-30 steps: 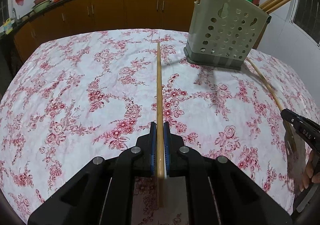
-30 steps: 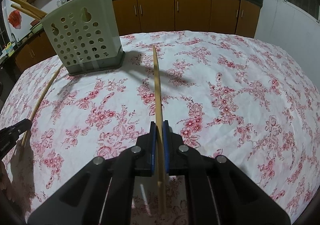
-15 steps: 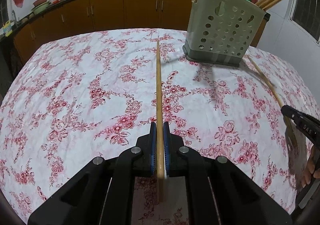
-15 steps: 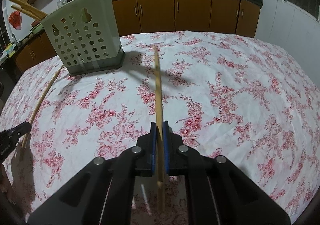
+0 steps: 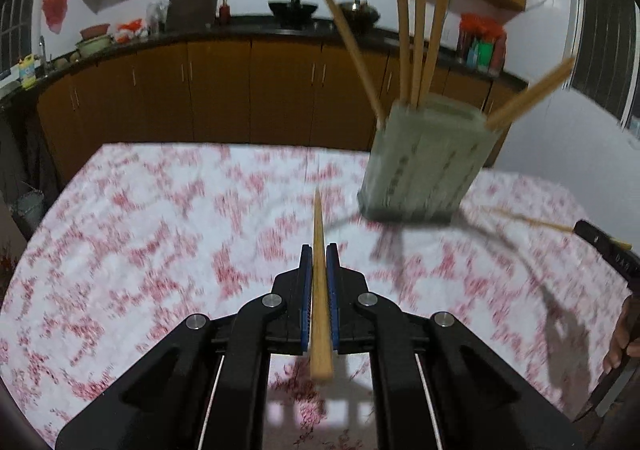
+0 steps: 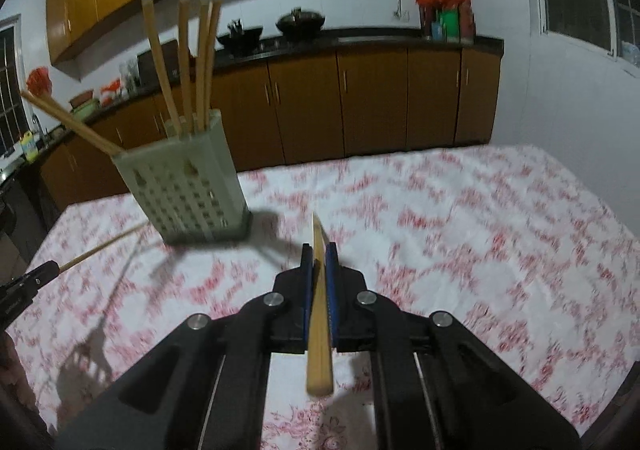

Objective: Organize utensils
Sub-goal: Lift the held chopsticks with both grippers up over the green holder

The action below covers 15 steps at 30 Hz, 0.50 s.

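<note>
Now the left gripper (image 5: 319, 250) is clamped on one chopstick (image 5: 319, 282), the right gripper (image 6: 319, 250) on another chopstick (image 6: 319, 314); the holder (image 6: 188, 190) stands near the table's far edge.

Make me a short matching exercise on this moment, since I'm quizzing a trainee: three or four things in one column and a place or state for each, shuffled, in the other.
Things:
1. left gripper
2. holder
3. tablecloth
4. pan

States:
A. white with red flowers
B. stands on the table, chopsticks sticking out
C. shut on a chopstick
D. sits on the far counter

Pairs: 1-C, 2-B, 3-A, 4-D
</note>
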### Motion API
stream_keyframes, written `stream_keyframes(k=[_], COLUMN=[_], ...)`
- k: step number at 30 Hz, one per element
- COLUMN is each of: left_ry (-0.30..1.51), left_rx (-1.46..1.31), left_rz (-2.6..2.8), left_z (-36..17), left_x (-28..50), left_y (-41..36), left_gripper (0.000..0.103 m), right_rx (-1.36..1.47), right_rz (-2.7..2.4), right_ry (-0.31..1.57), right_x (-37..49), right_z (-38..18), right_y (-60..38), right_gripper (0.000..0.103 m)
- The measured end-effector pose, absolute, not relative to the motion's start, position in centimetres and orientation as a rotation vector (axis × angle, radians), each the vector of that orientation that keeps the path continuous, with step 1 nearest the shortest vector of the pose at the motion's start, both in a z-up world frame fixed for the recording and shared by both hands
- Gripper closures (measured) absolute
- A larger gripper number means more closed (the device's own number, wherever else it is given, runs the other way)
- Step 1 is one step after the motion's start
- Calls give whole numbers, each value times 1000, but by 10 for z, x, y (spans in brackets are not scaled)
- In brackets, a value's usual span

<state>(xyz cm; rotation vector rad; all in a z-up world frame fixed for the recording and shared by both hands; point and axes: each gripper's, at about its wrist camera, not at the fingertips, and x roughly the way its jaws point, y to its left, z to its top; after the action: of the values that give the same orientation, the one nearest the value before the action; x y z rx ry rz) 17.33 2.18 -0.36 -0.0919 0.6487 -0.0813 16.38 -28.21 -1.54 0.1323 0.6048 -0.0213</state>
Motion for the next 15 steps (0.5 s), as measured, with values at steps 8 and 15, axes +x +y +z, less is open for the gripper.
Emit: stream_keyframes(k=[8,15], left_ry=[587,520], left_rx=[-109,-109], left_rz=[-81,-102], left_z=[18,45], left_x=[171,168], left_y=[23,24], left_gripper=[95,95], right_rx=[133,164], right_rz=[-20,4], right_ry=[576,494], right_x=[162,158], right_z=[-5,27], right_y=[-282,-283], right_gripper=[95,95])
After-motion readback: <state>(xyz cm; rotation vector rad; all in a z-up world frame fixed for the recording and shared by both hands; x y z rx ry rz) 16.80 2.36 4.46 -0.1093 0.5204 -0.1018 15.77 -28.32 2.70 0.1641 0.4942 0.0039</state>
